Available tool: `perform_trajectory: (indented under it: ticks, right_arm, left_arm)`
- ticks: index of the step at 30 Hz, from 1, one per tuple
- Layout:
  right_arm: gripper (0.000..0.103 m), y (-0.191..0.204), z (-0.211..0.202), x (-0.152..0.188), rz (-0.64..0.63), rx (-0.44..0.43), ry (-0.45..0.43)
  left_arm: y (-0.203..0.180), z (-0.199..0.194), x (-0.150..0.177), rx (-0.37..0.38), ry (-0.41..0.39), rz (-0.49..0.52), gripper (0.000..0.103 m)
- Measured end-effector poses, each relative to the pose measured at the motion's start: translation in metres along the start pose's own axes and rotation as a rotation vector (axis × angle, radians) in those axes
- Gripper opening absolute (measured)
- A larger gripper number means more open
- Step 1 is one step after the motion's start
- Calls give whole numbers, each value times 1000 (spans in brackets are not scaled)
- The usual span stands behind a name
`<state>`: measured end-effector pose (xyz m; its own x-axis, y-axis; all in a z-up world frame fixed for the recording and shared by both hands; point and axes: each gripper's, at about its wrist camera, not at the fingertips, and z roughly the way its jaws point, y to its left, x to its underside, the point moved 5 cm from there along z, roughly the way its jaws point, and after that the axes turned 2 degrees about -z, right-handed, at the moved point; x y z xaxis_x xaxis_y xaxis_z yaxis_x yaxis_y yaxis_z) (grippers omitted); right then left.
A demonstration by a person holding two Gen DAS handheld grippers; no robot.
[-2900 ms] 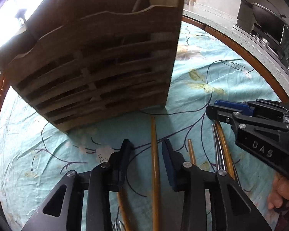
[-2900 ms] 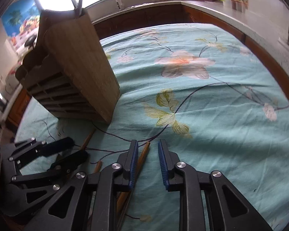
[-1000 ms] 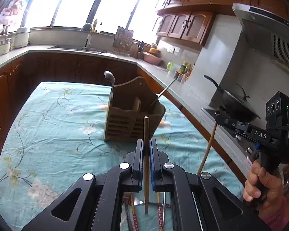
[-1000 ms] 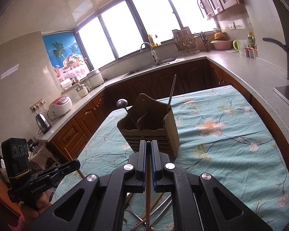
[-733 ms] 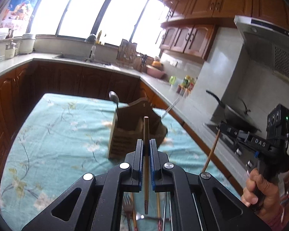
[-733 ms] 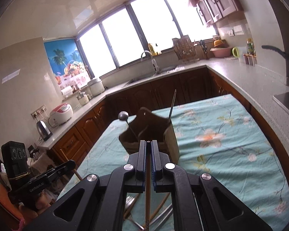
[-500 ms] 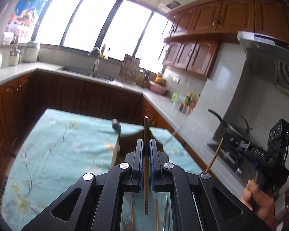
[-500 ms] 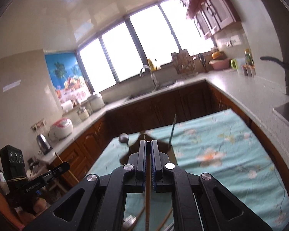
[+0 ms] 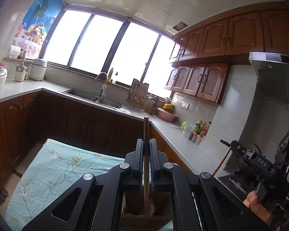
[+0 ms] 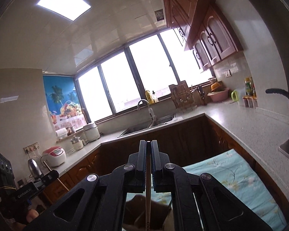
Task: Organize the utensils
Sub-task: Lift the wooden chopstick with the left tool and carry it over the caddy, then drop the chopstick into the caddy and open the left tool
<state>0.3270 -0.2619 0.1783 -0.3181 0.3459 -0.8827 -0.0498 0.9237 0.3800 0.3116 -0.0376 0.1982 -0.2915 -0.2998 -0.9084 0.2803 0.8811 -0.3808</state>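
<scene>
The table (image 9: 48,175) under its flowered cloth runs out ahead of me, and the wooden holder (image 9: 138,207) sits just below both my tools, its open top showing between their arms. My left gripper (image 9: 146,150) is clenched on 1 chopstick (image 9: 146,134), held upright, tip hanging over the holder. My right gripper (image 10: 148,152) pinches a 2nd chopstick (image 10: 148,202) the same way. I judge this the carry-to-holder step; next I must lower each tip into a compartment, then let go.
</scene>
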Motion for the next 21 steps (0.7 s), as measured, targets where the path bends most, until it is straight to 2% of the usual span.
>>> perform_trajectory:
  ticks: [4,11,21]
  right_arm:
    - [4,-4,19,5,-16,11,-7]
    - [4,-9,33,44,-26,25,20]
    - [4,-27,48,90,-7,57,121]
  left_arm:
    - [-4,22,22,-34,2,22,4]
    - [-1,65,68,-83,59,25,4]
    - [4,101,92,-105,156,33,4]
